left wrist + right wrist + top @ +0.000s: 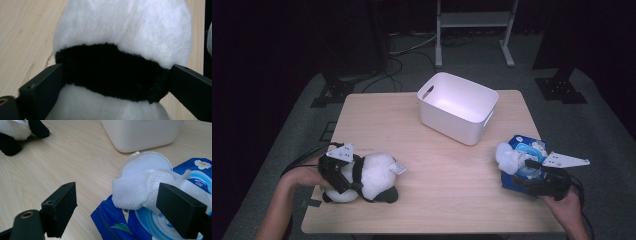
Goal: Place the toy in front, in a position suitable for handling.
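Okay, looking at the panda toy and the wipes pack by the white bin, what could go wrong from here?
The left gripper pinches only soft fur on the plush panda, so it may sag or slip out when lifted. The right gripper stands open around the wipes pack, whose lid is open with a wipe sticking out; closing there might catch just the wipe and pull it free. The white bin sits near; a low carry could knock it.

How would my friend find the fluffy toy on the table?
Start at the light wooden table with the white plastic bin at its far middle. Look to the near left corner: the black-and-white plush panda lies there between the left tongs, the only furry thing.
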`<state>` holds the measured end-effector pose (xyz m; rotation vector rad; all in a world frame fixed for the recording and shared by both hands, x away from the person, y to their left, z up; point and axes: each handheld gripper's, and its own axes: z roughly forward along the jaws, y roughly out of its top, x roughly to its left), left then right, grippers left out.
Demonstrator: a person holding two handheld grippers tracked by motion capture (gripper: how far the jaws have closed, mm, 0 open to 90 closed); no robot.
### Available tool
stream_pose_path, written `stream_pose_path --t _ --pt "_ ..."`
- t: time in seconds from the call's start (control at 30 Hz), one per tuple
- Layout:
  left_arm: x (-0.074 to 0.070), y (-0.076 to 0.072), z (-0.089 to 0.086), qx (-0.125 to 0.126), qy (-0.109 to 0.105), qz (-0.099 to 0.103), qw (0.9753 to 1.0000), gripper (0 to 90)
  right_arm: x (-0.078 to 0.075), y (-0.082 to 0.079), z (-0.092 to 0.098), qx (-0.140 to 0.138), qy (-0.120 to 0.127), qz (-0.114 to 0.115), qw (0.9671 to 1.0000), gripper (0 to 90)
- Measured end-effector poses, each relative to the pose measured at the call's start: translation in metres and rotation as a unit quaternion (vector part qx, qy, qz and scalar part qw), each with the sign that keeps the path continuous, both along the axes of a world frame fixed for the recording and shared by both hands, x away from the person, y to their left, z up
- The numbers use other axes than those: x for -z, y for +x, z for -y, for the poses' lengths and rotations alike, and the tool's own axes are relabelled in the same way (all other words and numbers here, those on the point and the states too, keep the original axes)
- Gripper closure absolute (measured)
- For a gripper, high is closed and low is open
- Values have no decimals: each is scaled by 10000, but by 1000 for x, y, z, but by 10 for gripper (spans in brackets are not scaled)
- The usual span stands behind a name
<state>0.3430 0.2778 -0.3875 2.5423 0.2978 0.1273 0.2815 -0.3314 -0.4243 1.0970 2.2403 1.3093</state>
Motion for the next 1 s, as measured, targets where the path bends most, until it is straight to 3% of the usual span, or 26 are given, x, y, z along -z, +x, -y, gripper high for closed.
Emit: stream_pose_path --t 0.1,0.33,0.47,0.7,1.0 --pt "1 1 9 70 327 -58 9994 0 0 0 -2 -26 0 5 10000 154" --pt "4 3 21 75 535 -135 9984 0 -1 0 -3 -60 41 9 10000 154" --pt "5 2 20 107 451 7 9989 14 -2 -1 -1 -55 99 30 9999 154" --pt "0 -2 11 373 212 382 9984 220 -4 -2 2 -27 275 65 9996 154" --pt "-3 -4 5 465 73 445 9979 304 -5 -1 5 -10 386 87 9992 154"
